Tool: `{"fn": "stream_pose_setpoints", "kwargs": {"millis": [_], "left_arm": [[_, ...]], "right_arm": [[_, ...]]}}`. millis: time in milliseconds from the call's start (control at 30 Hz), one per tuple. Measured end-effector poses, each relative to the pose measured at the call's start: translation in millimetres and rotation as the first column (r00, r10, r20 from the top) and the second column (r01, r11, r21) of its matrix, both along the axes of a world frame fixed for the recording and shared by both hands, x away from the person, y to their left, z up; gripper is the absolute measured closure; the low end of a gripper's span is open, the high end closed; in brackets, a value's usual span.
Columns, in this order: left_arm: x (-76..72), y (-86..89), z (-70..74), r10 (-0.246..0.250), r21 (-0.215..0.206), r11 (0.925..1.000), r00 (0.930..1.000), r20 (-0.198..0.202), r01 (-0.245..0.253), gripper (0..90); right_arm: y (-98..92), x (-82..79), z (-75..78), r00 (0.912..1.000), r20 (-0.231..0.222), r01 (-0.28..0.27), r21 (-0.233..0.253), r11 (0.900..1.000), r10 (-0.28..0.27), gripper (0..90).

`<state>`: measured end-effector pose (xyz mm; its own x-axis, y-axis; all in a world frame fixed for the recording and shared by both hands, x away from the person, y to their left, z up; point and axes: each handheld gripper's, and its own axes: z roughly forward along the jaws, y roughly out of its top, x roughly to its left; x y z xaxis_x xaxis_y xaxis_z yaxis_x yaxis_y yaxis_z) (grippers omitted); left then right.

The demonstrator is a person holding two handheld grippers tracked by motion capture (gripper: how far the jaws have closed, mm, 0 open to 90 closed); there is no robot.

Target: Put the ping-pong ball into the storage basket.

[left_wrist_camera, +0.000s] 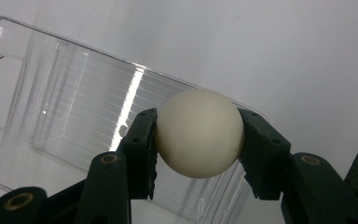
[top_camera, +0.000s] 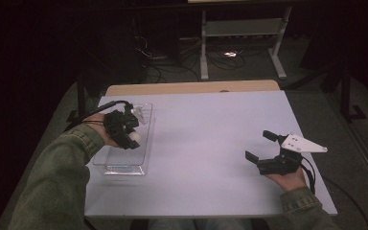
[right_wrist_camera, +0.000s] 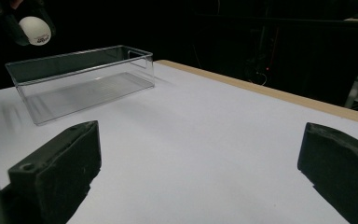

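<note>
My left claw [left_wrist_camera: 198, 140] is clamped on a small, smooth, off-white round ball [left_wrist_camera: 199, 133], one black jaw pressed against each side of it. I hold the ball in the air above the clear, rectangular plastic bin [top_camera: 146, 136], over the part of the bin nearer to me; in the left gripper view the ball hangs over the bin's ribbed bottom, with the bin's handle cut-out off toward the far end. In the right gripper view the ball [right_wrist_camera: 34, 30] floats well above the bin's [right_wrist_camera: 81, 77] rim, not touching it. The bin stands upright on the white table [top_camera: 211, 129], close to the table's left edge. My right claw [top_camera: 262, 146] sits far from the bin, near the table's right side, low over the surface, its two black jaws spread wide apart with nothing between them, pointing across the table toward the bin.
</note>
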<state>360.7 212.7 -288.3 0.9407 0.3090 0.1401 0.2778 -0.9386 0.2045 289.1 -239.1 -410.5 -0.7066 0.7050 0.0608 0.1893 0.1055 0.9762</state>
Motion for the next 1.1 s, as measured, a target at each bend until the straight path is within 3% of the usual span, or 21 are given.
{"fn": "stream_pose_setpoints", "kwargs": {"millis": [1100], "left_arm": [[2.2,2.1,-35.4,-0.005,0.022,0.9997,0.9986,-0.052,0.007,50.7]], "right_arm": [[1.5,-0.9,-0.4,1.0,0.003,0.004,-0.007,1.0,-0.004,0.0]]}}
